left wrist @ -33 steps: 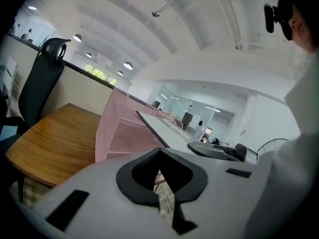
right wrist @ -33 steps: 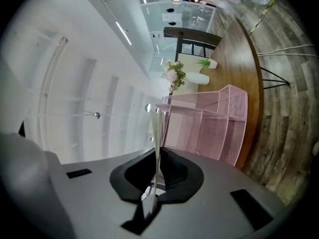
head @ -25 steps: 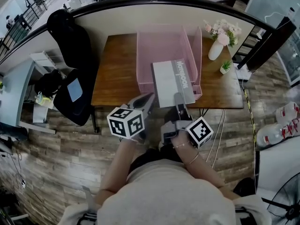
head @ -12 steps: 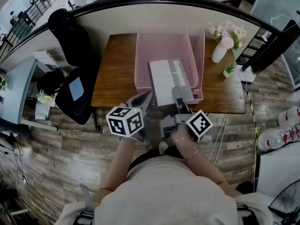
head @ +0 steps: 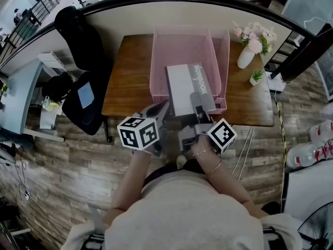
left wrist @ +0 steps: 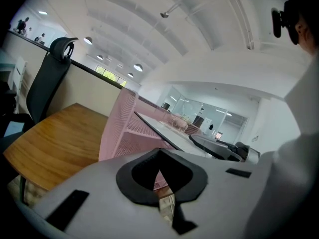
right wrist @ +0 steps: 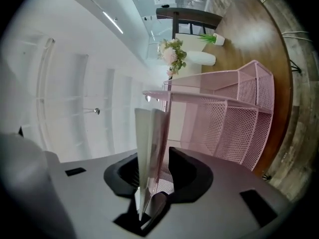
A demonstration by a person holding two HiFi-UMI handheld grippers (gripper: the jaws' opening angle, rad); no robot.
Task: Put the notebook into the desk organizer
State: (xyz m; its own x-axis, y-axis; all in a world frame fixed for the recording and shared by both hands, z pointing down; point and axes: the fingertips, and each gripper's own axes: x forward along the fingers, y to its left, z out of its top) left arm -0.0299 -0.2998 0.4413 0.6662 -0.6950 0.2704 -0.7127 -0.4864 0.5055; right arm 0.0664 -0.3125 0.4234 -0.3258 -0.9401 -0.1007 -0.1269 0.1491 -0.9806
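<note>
A grey-and-white notebook (head: pixel 187 87) lies flat in the pink mesh desk organizer (head: pixel 156 61), its near end sticking out over the front. My right gripper (head: pixel 199 105) sits at that near end. Its jaws are opening. In the right gripper view the notebook's edge (right wrist: pixel 149 148) stands between the pads with gaps beside it. My left gripper (head: pixel 161 108) hovers at the desk's front edge, just left of the notebook, shut and holding nothing. The left gripper view shows the organizer (left wrist: pixel 119 128) and the notebook (left wrist: pixel 164 131) ahead.
The organizer stands on a wooden desk (head: pixel 127 82). A white vase of flowers (head: pixel 242 53) and a small potted plant (head: pixel 251 76) are at the desk's right end. A black office chair (head: pixel 78 51) stands to the left. A wall backs the desk.
The notebook and both grippers keep almost the same places. The notebook's near end sits slightly lower in the organizer's front, and the view has shifted a little.
</note>
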